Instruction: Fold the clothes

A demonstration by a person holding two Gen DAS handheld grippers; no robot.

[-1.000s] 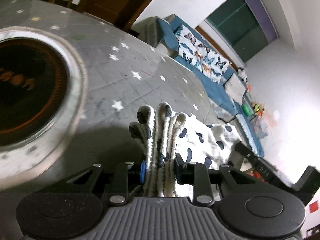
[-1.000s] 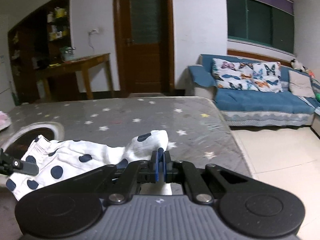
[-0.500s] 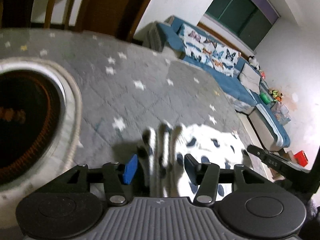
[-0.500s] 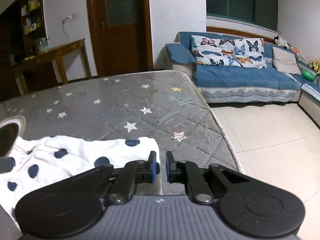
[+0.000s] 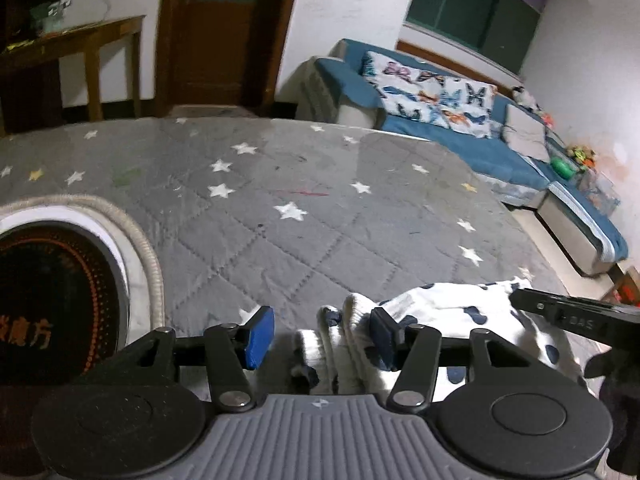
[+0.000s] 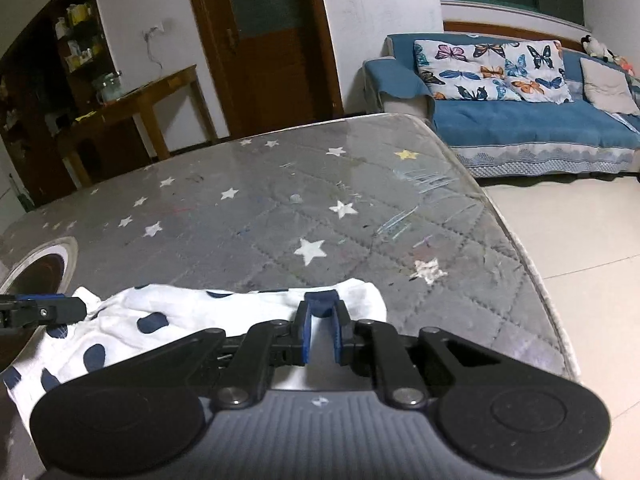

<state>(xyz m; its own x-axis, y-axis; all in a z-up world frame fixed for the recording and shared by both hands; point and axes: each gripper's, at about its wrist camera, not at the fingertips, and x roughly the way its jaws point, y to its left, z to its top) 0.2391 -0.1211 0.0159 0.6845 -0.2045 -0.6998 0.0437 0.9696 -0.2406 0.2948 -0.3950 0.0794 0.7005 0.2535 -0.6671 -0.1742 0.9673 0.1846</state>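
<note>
Blue sofa by white wall; wooden door — tiled floor.

The near part of the white, navy-dotted cotton garment disappears behind the left claw and its grey ribbed housing. In the right wrist view the garment's lower left runs under the right claw's black body, and whether cloth is pinched there cannot be told. The round, dark heater opening with orange markings is cut by the frame's left edge. Items on the wooden side surface are too small to identify.
</note>
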